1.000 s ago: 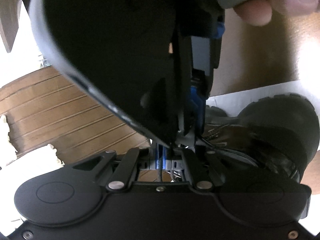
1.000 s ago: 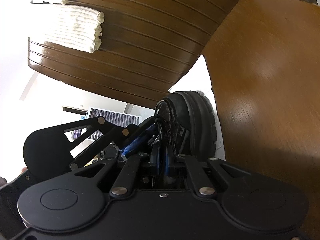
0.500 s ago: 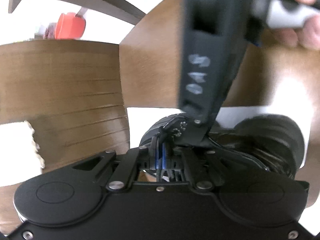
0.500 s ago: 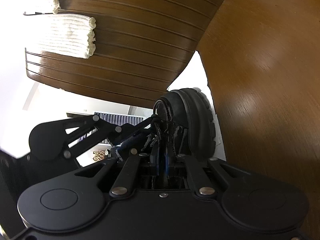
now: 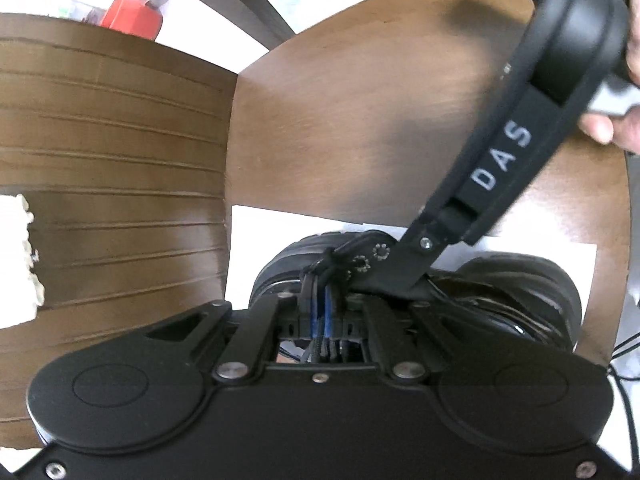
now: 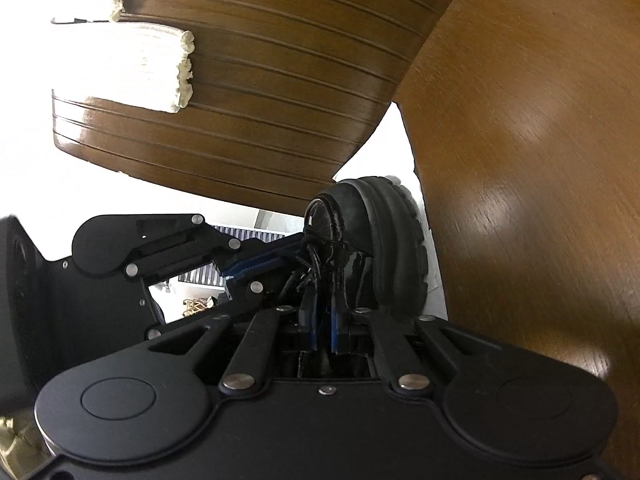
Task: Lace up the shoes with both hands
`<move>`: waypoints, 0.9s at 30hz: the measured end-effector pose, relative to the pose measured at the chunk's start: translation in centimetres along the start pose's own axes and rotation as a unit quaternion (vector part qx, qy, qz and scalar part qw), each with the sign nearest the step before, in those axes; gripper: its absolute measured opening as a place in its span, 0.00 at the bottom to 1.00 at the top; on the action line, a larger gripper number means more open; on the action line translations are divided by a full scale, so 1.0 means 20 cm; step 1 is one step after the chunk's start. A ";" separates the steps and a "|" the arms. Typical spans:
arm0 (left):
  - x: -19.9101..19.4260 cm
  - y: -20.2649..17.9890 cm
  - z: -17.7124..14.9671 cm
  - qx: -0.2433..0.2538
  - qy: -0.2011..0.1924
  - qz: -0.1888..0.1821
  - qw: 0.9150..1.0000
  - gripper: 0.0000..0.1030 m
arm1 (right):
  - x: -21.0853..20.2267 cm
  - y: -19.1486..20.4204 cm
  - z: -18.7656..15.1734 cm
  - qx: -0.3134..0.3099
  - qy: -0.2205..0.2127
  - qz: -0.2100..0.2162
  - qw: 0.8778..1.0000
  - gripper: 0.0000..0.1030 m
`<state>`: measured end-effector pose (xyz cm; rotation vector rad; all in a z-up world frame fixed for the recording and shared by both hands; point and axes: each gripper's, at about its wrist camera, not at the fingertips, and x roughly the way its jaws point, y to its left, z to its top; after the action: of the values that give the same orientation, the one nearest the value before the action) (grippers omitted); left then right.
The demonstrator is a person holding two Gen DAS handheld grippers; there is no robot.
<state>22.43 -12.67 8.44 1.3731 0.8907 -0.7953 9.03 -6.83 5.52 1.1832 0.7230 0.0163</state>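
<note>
A black chunky-soled shoe [image 5: 280, 270] stands on a white sheet [image 5: 248, 236]; in the right wrist view the shoe [image 6: 384, 232] shows its toe and sole. My left gripper [image 5: 320, 306] is shut on a black lace [image 5: 318, 346] that runs between its blue pads just in front of the eyelets. My right gripper [image 5: 356, 280] reaches down from the upper right onto the laced part, held by a hand [image 5: 608, 128]. Seen from its own camera, the right gripper [image 6: 322, 314] is shut on lace strands [image 6: 316, 268]. The left gripper [image 6: 297, 245] meets the same lace cluster from the left.
A second dark rounded shoe shape [image 5: 528, 288] lies to the right on the sheet. The brown wooden table [image 5: 360, 120] carries it all. A ribbed wooden panel [image 5: 112, 160] stands left, with folded white towels [image 6: 132, 64] and a red object [image 5: 132, 12] beyond. Thin cables [image 5: 624, 344] hang at the right edge.
My left gripper has swung and rolled out from under the right gripper's body, which now stands off at the upper right. It keeps hold of the lace. The right gripper has stayed put.
</note>
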 end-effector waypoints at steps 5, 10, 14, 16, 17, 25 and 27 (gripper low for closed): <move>-0.19 -0.07 -0.16 -0.002 0.001 -0.002 1.000 0.04 | 0.00 0.01 0.00 -0.004 -0.001 -0.002 1.000 0.05; -0.19 -0.05 -0.16 -0.007 -0.002 -0.004 1.000 0.04 | 0.00 0.01 0.00 -0.009 -0.001 -0.004 1.000 0.05; -0.20 -0.04 -0.16 0.002 -0.005 0.001 1.000 0.04 | 0.00 0.02 -0.01 -0.011 -0.003 -0.006 1.000 0.05; -0.21 -0.07 -0.19 0.001 -0.005 0.001 1.000 0.04 | 0.00 0.02 -0.01 -0.014 -0.003 -0.007 1.000 0.05; -0.22 -0.08 -0.20 -0.001 -0.004 0.000 1.000 0.04 | 0.00 0.02 -0.01 -0.015 -0.003 -0.007 1.000 0.05; -0.29 -0.08 -0.36 -0.033 0.002 -0.035 0.999 0.04 | 0.00 0.05 -0.01 -0.033 -0.005 -0.015 0.999 0.05; -0.30 -0.02 -0.39 -0.091 0.001 -0.079 0.993 0.04 | 0.00 0.05 -0.02 -0.035 -0.004 -0.016 0.999 0.05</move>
<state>18.87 -5.23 13.69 1.1534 1.0572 -0.8113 9.30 -6.12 6.35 1.1036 0.7274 0.0106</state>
